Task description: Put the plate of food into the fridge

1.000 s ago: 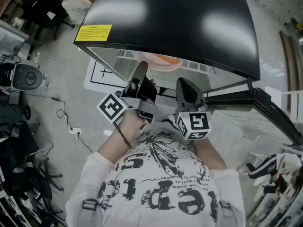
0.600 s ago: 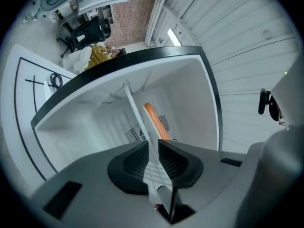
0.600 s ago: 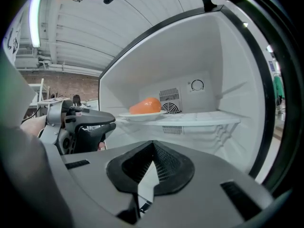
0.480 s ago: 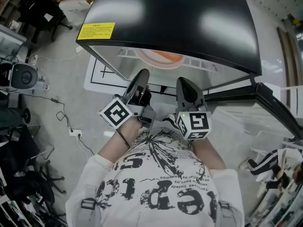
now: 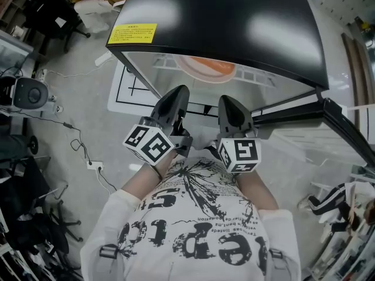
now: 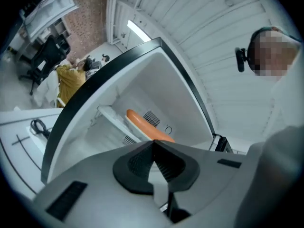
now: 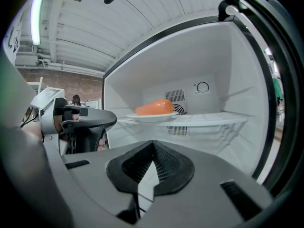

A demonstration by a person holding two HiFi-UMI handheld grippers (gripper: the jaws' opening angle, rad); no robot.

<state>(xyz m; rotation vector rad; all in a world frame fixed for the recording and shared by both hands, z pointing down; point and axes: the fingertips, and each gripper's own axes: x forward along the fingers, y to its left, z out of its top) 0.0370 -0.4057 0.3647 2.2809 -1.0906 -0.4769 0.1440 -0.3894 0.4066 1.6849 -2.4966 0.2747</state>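
White round plate [image 7: 152, 118] with its orange, oblong piece of food [image 7: 154, 107] sits inside the black-topped, white-lined fridge [image 5: 234, 22], so we judge the placing step done and the task close to finished. The fridge's black door [image 5: 347, 127] stands swung open to the fridge's right. What remains, we think, is to clear the opening and push that door closed, which calls for one gripper to reach out to the fridge's right. The plate rests on the pale upper shelf [image 7: 213, 119], towards the fridge's back wall. Both arms are bent and tucked near the chest. Our left gripper [image 6: 153, 144] and right gripper [image 7: 153, 144] sit side by side just outside the fridge's opening, aimed into it, each with jaws together on nothing.
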